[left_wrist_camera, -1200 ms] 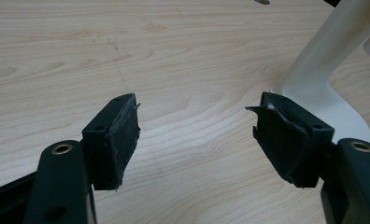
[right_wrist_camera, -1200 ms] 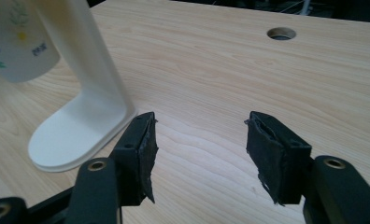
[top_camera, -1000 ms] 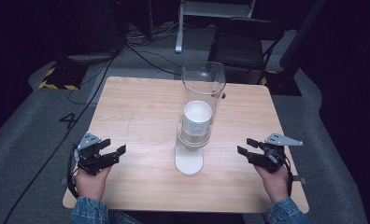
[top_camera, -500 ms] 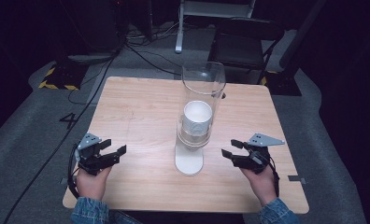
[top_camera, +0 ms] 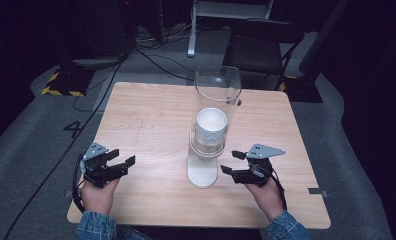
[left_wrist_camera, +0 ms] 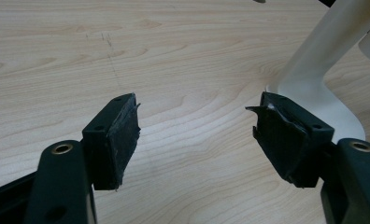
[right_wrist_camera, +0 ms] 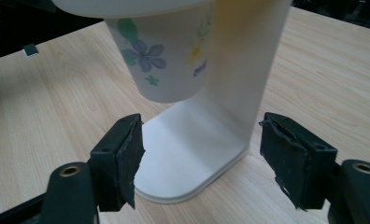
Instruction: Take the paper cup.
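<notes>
A cup dispenser stands mid-table: a clear tube over a stack of white paper cups, on a white stand. My right gripper is open just right of the stand's base, holding nothing. In the right gripper view its jaws frame the stand's foot, and a flower-printed cup hangs out of the dispenser just above. My left gripper is open and empty at the table's front left. The left gripper view has its jaws over bare wood, with the white stand to the right.
The wooden table has open surface to the left of and behind the dispenser. Its front edge runs just below both hands. Beyond the table are a black chair, floor cables and grey carpet.
My right gripper has moved left across the table toward the dispenser's base and stays open. The left gripper has barely moved.
</notes>
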### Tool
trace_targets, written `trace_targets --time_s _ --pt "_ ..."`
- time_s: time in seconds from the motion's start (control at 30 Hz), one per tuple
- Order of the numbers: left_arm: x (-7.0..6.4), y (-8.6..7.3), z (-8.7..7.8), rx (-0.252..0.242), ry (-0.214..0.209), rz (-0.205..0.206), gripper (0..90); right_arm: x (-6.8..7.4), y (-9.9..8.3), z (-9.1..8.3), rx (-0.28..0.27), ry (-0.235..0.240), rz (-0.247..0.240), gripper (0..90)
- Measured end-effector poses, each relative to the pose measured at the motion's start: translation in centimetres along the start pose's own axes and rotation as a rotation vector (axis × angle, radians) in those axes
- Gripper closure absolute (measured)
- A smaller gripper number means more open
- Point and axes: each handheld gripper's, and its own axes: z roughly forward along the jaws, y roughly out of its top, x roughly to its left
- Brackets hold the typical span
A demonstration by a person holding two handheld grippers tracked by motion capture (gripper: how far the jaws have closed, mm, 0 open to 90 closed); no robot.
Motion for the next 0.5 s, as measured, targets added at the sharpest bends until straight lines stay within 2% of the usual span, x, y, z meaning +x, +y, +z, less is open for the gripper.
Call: trace_targets --time_s 0.23,0.4,0.5 --pt "-0.1 -0.1 0.1 0.005 -0.003 0.005 30.6 0.7 0.4 1.7 -0.002 0.034 -0.002 27.7" --pt "-0.2 -0.2 0.1 0.004 0.002 0.007 30.3 0.8 0.6 2.6 -0.02 0.049 0.015 25.9" --pt "-0.2 -0.5 0.0 -0.005 0.028 0.011 29.0 0.9 0.7 3.6 -0.032 0.054 0.022 25.1"
